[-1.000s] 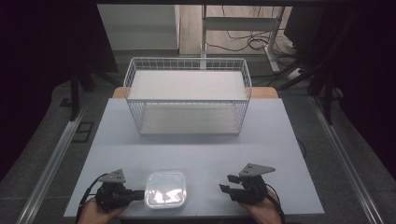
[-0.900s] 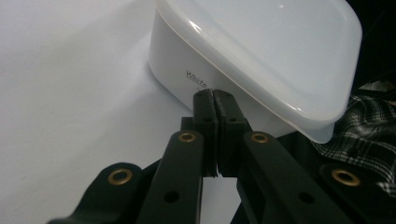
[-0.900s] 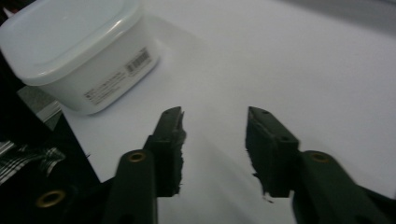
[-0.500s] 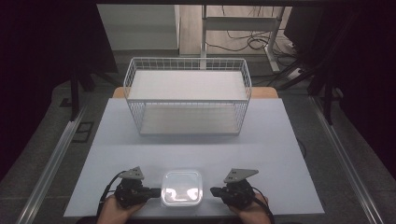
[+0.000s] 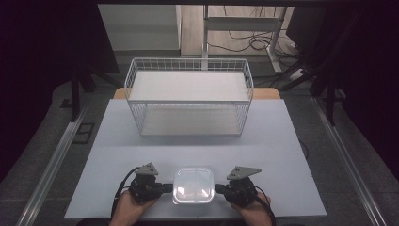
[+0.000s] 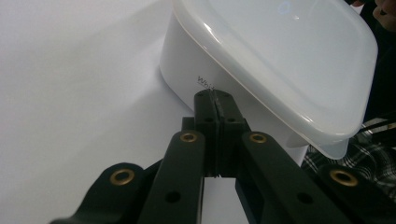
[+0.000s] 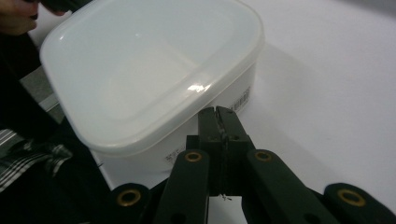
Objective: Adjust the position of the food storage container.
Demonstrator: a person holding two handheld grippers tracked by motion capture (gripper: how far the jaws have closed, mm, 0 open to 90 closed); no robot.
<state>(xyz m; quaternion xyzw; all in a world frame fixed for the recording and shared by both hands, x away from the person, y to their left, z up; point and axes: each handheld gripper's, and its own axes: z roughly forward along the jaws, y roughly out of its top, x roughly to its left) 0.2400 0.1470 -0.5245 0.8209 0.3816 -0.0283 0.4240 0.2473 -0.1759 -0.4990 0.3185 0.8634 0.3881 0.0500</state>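
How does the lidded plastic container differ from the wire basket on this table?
The container is solid translucent white plastic; the wire basket is open white mesh. The container is closed by a lid; the basket is open-topped. The container is smaller and sits at the near edge between the left gripper and right gripper; the basket stands farther back. Both rest on the table.

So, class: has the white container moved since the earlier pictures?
Yes. The white container has slid rightward along the table's near edge, now nearer the wire basket's centre line.

Bare pale worktop (image 5: pixel 197 146) lies open ahead. A white wire basket (image 5: pixel 188 96) blocks the far middle. Both flanks stay passable.
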